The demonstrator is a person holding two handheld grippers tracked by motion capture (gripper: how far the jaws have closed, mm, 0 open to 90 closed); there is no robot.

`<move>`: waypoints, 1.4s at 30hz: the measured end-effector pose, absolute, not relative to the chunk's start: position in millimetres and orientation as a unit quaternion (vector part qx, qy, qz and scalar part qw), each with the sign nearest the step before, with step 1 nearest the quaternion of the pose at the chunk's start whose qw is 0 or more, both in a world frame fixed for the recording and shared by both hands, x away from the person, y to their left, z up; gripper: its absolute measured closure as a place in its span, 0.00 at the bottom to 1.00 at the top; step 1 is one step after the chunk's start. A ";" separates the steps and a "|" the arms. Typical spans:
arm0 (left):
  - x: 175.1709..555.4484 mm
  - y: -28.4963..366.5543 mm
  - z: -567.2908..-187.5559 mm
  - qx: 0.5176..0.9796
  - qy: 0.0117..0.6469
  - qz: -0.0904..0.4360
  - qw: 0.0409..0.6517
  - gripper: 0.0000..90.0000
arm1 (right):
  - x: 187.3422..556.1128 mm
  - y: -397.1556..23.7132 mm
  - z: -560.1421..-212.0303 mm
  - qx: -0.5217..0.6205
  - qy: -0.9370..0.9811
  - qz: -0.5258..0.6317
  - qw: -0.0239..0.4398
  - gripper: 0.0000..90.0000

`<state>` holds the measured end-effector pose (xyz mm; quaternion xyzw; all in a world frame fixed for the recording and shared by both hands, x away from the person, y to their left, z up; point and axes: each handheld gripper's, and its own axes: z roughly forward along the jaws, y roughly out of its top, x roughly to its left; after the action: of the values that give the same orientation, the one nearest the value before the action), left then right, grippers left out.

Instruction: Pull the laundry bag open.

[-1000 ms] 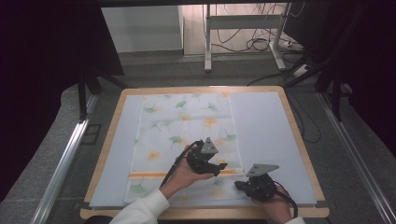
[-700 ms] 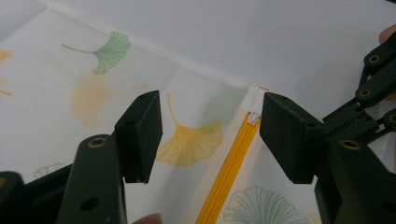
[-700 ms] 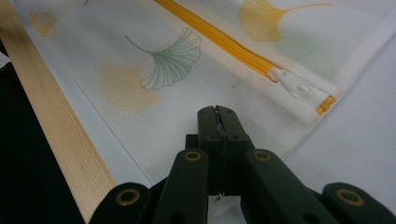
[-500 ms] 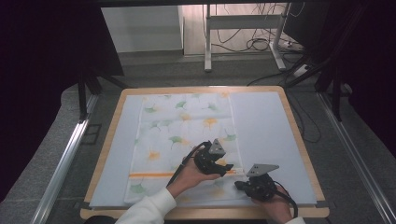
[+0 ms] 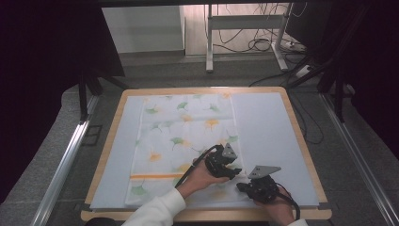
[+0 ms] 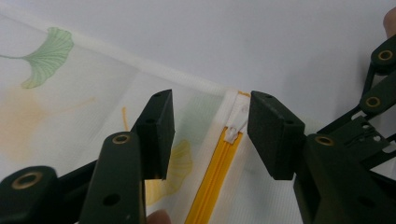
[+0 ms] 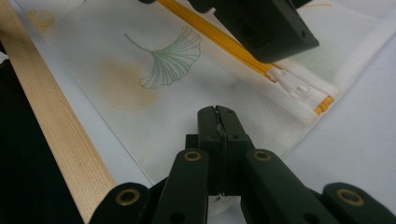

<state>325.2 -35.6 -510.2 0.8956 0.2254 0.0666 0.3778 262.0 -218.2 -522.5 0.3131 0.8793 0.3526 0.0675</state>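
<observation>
A white cloth (image 5: 179, 132) printed with green and orange ginkgo leaves lies flat on the mat. An orange zipper (image 6: 210, 177) runs along its near end, and the white zipper pull (image 6: 235, 125) sits at the right end of it. My left gripper (image 6: 210, 130) is open with the pull between its jaws, which have just been closing; the pads stand clear of it. In the high view my left gripper (image 5: 235, 173) is at the cloth's near right corner. My right gripper (image 7: 217, 122) is shut on the cloth's corner edge, just below the pull (image 7: 294, 85).
A pale blue-white mat (image 5: 268, 127) covers a wooden-rimmed table (image 5: 108, 141). The wooden rim (image 7: 56, 121) runs close beside my right gripper. Metal rails, a desk frame and cables stand on the floor beyond the table.
My left gripper has slid to the right along the zipper toward the right gripper, and its jaws have narrowed. The right gripper has stayed in place.
</observation>
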 end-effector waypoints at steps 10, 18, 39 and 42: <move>328.0 -48.5 -518.5 0.902 0.221 0.051 0.367 0.65 | 262.4 -218.5 -522.6 0.314 0.879 0.353 0.066 0.99; 330.2 -52.3 -520.0 0.905 0.220 0.041 0.362 0.74 | 262.3 -218.6 -522.7 0.315 0.879 0.353 0.065 0.99; 324.8 -61.4 -517.8 0.912 0.228 0.069 0.334 0.99 | 262.8 -218.6 -522.5 0.313 0.880 0.352 0.065 0.99; 325.6 -61.9 -518.1 0.910 0.236 0.066 0.334 0.98 | 262.9 -218.7 -522.6 0.313 0.880 0.352 0.065 0.99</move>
<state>325.6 -61.9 -518.1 0.9102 0.2355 0.0660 0.3343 262.9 -218.7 -522.6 0.3125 0.8798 0.3522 0.0647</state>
